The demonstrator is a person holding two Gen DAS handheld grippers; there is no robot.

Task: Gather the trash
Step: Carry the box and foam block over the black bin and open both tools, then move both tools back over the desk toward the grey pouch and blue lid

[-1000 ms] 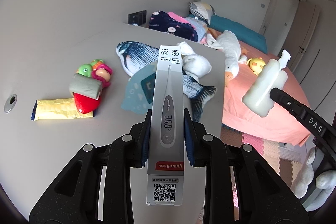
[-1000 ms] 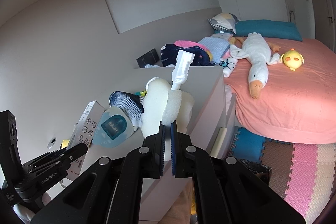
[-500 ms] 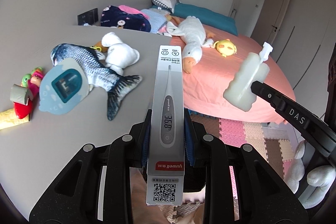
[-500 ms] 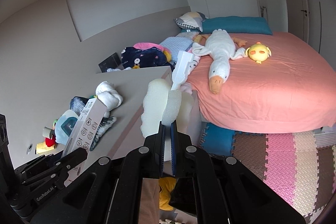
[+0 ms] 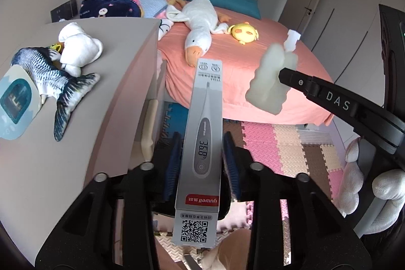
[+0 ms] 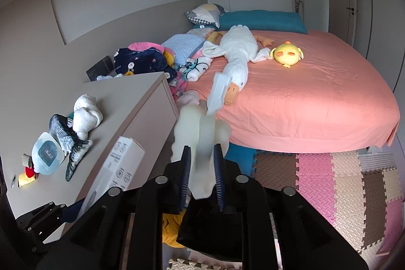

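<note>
My left gripper [image 5: 202, 153] is shut on a long grey thermometer box [image 5: 202, 143], held in the air past the dresser's edge. The box also shows in the right wrist view [image 6: 114, 168]. My right gripper [image 6: 201, 163] is shut on a soft white foam piece [image 6: 200, 133] with a white plastic strip [image 6: 219, 92] sticking up from it. The foam piece shows in the left wrist view [image 5: 270, 77], held to the right over the floor mats.
A beige dresser [image 5: 76, 143] on the left carries a plush fish [image 5: 50, 72], a white plush [image 5: 78, 47] and a blue-white card [image 5: 15, 103]. A pink bed [image 6: 303, 98] holds a plush goose [image 6: 238, 52]. Foam floor mats [image 6: 341, 181] lie below.
Both grippers have swung right, away from the dresser top toward the bed and floor, still holding the box and the foam piece. The right jaws stand wider on the foam.
</note>
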